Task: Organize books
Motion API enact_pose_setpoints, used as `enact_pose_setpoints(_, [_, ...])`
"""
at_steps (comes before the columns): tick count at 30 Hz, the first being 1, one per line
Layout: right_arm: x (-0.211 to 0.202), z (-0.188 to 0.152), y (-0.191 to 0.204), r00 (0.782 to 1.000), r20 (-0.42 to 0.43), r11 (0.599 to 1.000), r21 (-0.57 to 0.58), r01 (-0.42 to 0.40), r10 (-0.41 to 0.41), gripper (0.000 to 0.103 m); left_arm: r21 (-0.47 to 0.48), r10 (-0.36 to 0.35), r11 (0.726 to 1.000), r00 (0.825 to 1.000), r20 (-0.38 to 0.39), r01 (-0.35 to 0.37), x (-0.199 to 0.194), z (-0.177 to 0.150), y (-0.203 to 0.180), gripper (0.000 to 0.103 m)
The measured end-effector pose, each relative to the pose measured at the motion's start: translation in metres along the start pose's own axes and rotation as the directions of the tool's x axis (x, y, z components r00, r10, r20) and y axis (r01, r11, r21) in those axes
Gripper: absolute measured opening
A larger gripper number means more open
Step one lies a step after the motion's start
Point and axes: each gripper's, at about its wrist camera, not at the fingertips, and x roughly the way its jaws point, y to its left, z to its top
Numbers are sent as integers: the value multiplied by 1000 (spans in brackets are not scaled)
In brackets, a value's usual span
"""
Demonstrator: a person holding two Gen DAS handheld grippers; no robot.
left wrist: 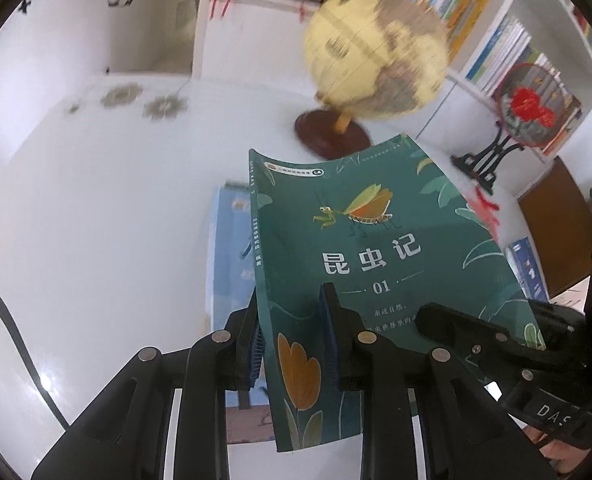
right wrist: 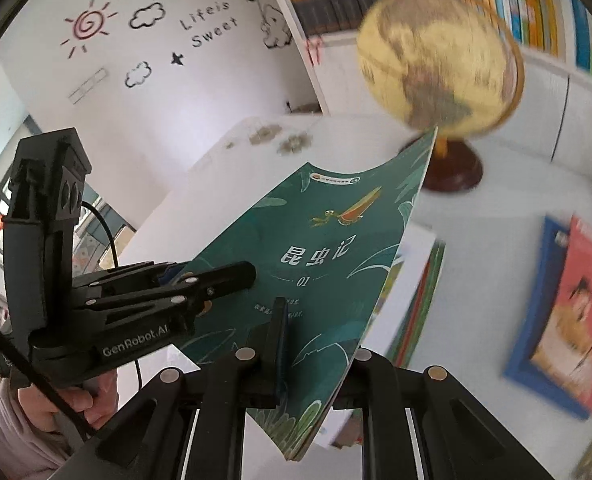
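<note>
1. The green book (left wrist: 360, 248) with an insect on its cover is held above the white table (left wrist: 95, 200), tilted, its cover bowed.
2. The left gripper (left wrist: 291, 336) pinches the book's lower edge near the spine, one blue pad on the cover and one behind it.
3. The right gripper (right wrist: 316, 344) pinches the same lower edge nearer the open side of the pages; its jaws are pressed on the cover and the back.
4. In the right wrist view the left gripper (right wrist: 219, 280) reaches in from the left, held by a hand (right wrist: 67, 404) in a pale sleeve.
5. Beneath the green book a light blue book (left wrist: 231, 248) lies flat on the table.
6. A yellow globe (left wrist: 376, 52) on a dark red base stands beyond, near the table's far edge in front of the bookshelf (left wrist: 496, 32).
7. A red and blue picture book (right wrist: 568, 312) lies flat toward the table's right side.
8. A round fan with red flowers (left wrist: 532, 108) stands on a black stand, right of the globe.
</note>
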Motion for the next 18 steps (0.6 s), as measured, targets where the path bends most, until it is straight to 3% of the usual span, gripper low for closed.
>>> enact_pose_setpoints(6, [35, -17, -17, 998, -62, 992, 126, -26, 34, 14, -38, 15, 999, 999, -37, -16, 16, -13, 15, 22])
enact_pose_setpoints(12, [49, -22, -26, 994, -99, 985, 169, -27, 45, 14, -66, 44, 997, 997, -67, -48, 21, -23, 26, 20])
enact_pose_setpoints(15, [58, -23, -30, 990, -125, 982, 188, -33, 57, 14, -75, 26, 997, 997, -70, -32, 21, -25, 25, 20])
enact_pose_setpoints(17, [62, -19, -32, 989, -134, 977, 208, -37, 66, 19, -54, 51, 997, 996, -69, -55, 21, -24, 21, 20])
enact_pose_setpoints(18, [65, -19, -34, 987, -144, 974, 225, -32, 66, 25, -49, 67, 996, 995, -71, -71, 21, -24, 20, 26])
